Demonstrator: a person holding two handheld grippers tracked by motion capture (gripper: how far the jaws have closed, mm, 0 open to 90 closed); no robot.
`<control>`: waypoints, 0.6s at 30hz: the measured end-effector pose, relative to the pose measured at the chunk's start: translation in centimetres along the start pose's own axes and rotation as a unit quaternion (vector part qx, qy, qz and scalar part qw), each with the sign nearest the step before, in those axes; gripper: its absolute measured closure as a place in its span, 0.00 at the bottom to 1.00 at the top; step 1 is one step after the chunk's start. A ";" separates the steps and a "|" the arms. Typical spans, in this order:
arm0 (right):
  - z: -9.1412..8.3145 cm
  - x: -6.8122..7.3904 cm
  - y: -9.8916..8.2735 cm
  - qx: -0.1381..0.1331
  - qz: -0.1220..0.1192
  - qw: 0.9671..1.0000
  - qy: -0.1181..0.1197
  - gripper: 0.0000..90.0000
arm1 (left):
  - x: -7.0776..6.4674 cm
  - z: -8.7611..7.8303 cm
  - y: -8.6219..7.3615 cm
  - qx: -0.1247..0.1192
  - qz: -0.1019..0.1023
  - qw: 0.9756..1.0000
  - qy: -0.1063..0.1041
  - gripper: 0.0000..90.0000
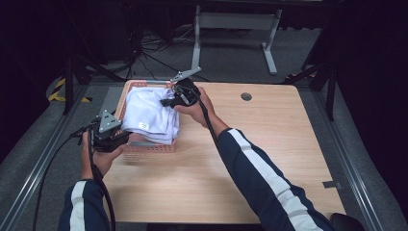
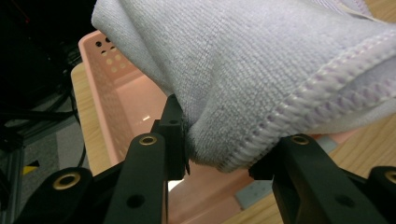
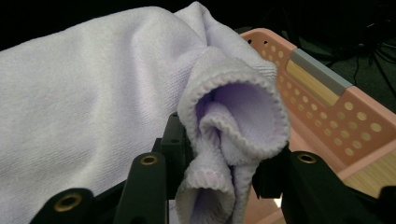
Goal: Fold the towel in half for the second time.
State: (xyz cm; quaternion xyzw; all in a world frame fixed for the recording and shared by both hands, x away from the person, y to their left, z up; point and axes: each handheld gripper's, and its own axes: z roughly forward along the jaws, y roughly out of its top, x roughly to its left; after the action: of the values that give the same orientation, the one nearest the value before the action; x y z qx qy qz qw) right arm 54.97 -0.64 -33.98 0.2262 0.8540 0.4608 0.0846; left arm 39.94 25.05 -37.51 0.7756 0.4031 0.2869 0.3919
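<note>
Left tongs (image 2: 219, 154) pinch near corner of soft white folded towel (image 1: 149, 115). Right tongs (image 3: 219, 163) pinch bunched far corner. Two grips keep towel flat, hanging over pink holey plastic basket (image 1: 149, 147) on wooden counter (image 1: 269, 159).

The left gripper (image 1: 126, 137) sits near, at the left, with its jaws pinched tight. The right gripper (image 1: 166, 102) reaches farther away, its jaws pinched too.
</note>
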 end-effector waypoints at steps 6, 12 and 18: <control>1.8 0.1 0.1 0.006 0.008 1.000 -0.007 0.69 | 1.1 1.1 -0.7 0.009 -0.018 1.000 0.022 0.73; 3.2 -0.1 -0.5 0.013 0.018 1.000 -0.009 0.68 | 1.1 2.1 -1.4 0.032 -0.019 0.999 0.028 0.72; 3.6 -0.2 -0.9 0.018 0.019 0.999 -0.019 0.68 | 0.7 3.2 -2.0 0.048 -0.031 0.998 0.039 0.66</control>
State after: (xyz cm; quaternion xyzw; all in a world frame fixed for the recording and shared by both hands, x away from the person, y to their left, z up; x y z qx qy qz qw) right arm 56.19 1.54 -36.73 0.2526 0.8558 0.4426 0.0882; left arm 41.96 25.21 -40.78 0.7692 0.4550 0.2850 0.3467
